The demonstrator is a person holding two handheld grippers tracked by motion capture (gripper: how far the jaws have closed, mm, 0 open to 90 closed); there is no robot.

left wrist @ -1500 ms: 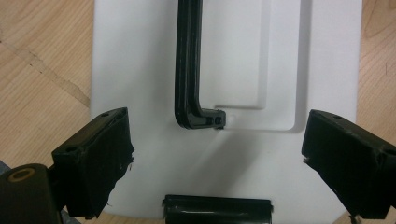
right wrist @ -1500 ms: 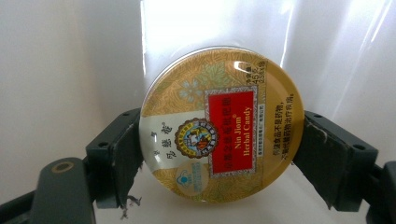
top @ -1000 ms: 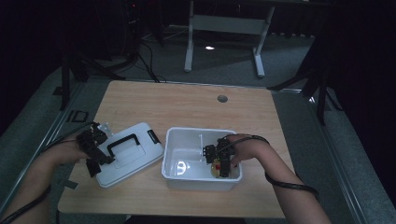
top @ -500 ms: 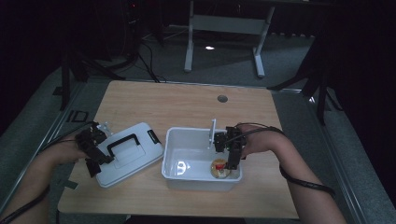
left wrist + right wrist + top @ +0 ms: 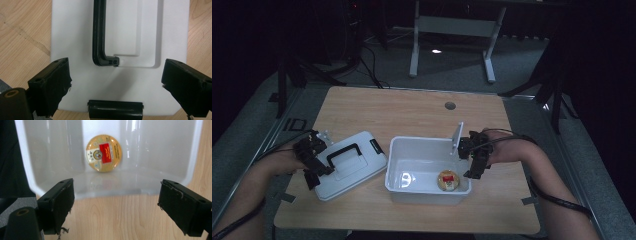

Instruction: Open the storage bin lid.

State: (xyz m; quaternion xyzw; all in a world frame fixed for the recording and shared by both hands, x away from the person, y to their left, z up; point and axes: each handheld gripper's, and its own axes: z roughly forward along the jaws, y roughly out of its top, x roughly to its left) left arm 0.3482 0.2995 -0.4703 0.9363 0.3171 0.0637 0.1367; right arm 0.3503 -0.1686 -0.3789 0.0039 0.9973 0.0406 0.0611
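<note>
Moved: your right gripper has backed out of the bin, jaws apart, empty.
Done: round tin sits inside.
Left: lid off; your left gripper hovers, jaws apart.

One white bin, one lid at its nine o'clock, one round tin inside, two grippers.

Round tin in bin, lid just left.

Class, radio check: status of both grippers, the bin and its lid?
Left gripper open over white lid. Right gripper open, outside bin. Round packet inside. Nothing obstructing.
</note>
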